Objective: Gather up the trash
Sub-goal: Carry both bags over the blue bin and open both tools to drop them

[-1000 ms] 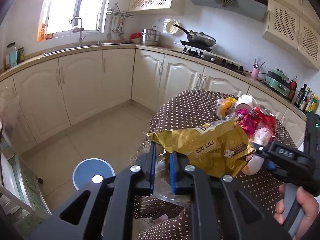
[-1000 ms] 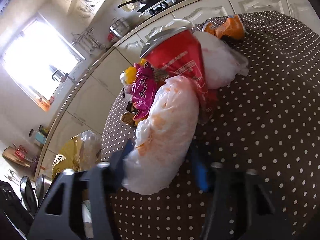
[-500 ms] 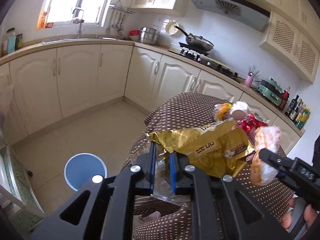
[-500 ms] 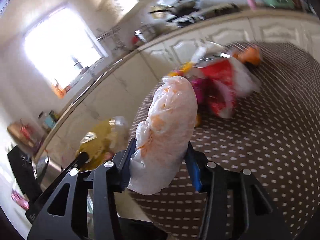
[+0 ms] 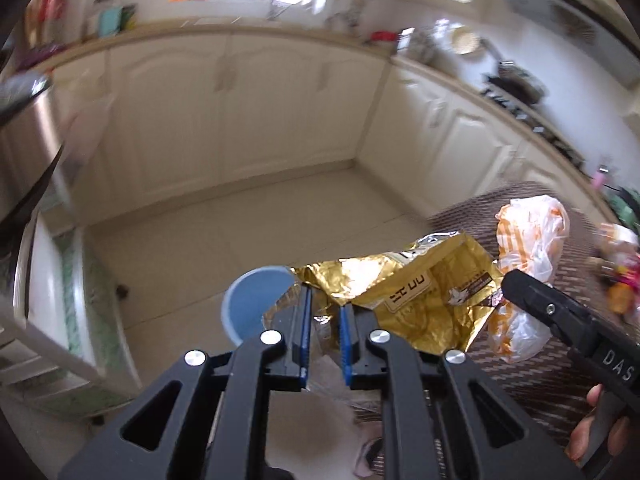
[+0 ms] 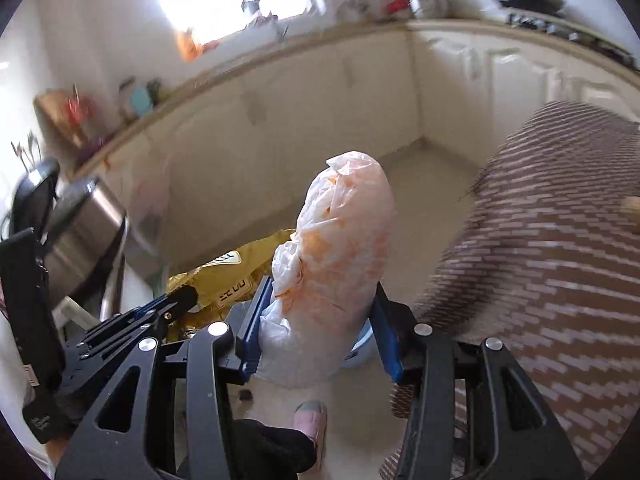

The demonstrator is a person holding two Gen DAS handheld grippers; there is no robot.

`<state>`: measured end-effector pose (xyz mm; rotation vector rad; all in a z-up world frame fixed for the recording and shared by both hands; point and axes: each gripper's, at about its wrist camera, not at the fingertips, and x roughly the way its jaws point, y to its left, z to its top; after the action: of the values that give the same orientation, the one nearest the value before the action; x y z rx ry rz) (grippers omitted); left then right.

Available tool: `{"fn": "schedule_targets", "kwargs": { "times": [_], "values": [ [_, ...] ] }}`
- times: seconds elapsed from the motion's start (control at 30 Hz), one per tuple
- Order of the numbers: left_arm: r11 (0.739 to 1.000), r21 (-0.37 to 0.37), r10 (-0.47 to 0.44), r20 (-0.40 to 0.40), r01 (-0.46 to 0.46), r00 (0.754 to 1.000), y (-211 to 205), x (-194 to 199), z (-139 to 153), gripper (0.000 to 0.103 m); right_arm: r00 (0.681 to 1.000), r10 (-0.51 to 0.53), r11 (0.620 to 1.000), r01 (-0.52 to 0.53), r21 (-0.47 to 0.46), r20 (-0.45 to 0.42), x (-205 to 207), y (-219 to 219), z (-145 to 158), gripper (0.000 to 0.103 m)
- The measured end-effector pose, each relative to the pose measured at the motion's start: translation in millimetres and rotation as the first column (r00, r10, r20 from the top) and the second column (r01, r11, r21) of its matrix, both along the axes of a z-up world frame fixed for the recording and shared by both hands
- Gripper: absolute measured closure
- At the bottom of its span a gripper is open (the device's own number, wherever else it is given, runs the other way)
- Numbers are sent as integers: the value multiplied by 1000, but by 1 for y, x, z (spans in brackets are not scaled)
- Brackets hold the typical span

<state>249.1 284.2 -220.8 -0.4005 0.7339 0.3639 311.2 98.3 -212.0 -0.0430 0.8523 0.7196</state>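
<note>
My left gripper (image 5: 323,312) is shut on the clear edge of a crumpled gold foil snack bag (image 5: 408,292), which hangs above the floor beside a blue bin (image 5: 252,300). My right gripper (image 6: 320,300) is shut on a white and orange plastic bag (image 6: 340,256), held upright over the floor; in the left wrist view the same plastic bag (image 5: 528,248) shows to the right of the foil bag. The gold foil bag (image 6: 224,280) and the left gripper's body sit at lower left in the right wrist view. Only a sliver of the blue bin (image 6: 362,344) shows there.
A table with a brown dotted cloth (image 6: 560,248) stands to the right, with more trash (image 5: 620,264) on it. Cream cabinets (image 5: 240,112) line the walls around a tiled floor. A steel appliance (image 6: 84,220) stands at left. A person's pink slipper (image 6: 310,420) is below.
Both grippers swung left off the table with their bags and now hang over the floor near the blue bin. The plastic bag has lifted clear of the trash pile.
</note>
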Motion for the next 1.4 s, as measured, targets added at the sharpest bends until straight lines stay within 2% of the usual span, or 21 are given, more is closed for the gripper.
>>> {"fn": "schedule_targets", "kwargs": {
  "times": [0.1, 0.23, 0.4, 0.53, 0.6, 0.67, 0.7, 0.77, 0.9, 1.03, 1.27, 1.4],
  "values": [
    [999, -25, 46, -56, -48, 997, 33, 15, -30, 92, 998, 25, 999, -27, -44, -57, 23, 35, -39, 58],
    [992, -29, 117, -135, -121, 984, 74, 48, -74, 92, 994, 6, 994, -18, -105, -112, 62, 65, -86, 58],
    [985, -76, 138, -198, -156, 970, 107, 94, -121, 92, 987, -13, 991, -8, -134, -159, 95, 89, -121, 58],
    [982, -97, 137, -210, -160, 968, 116, 124, -141, 92, 982, -36, 989, 8, -146, -187, 121, 91, -141, 58],
    [981, -115, 132, -206, -158, 970, 119, 136, -148, 90, 978, -48, 989, 18, -148, -202, 129, 92, -151, 58],
    [978, -134, 128, -197, -157, 972, 121, 142, -152, 75, 975, -57, 988, 25, -151, -214, 134, 94, -157, 58],
    [978, -137, 130, -192, -157, 973, 123, 144, -155, 71, 974, -59, 988, 25, -154, -219, 137, 94, -160, 58],
    [978, -124, 143, -194, -169, 971, 123, 144, -157, 56, 973, -61, 987, 25, -159, -223, 140, 95, -165, 58],
    [977, -127, 147, -196, -174, 970, 128, 139, -161, 54, 967, -65, 986, 24, -167, -245, 141, 102, -176, 58],
    [973, -176, 118, -192, -152, 974, 131, 132, -164, 54, 962, -57, 985, 10, -174, -266, 136, 112, -186, 58],
    [971, -176, 125, -189, -158, 974, 137, 109, -160, 50, 956, -35, 982, -21, -189, -290, 129, 129, -196, 58],
    [968, -182, 135, -189, -170, 973, 142, 102, -157, 50, 960, -15, 982, -39, -184, -280, 127, 145, -192, 58]
  ]
}}
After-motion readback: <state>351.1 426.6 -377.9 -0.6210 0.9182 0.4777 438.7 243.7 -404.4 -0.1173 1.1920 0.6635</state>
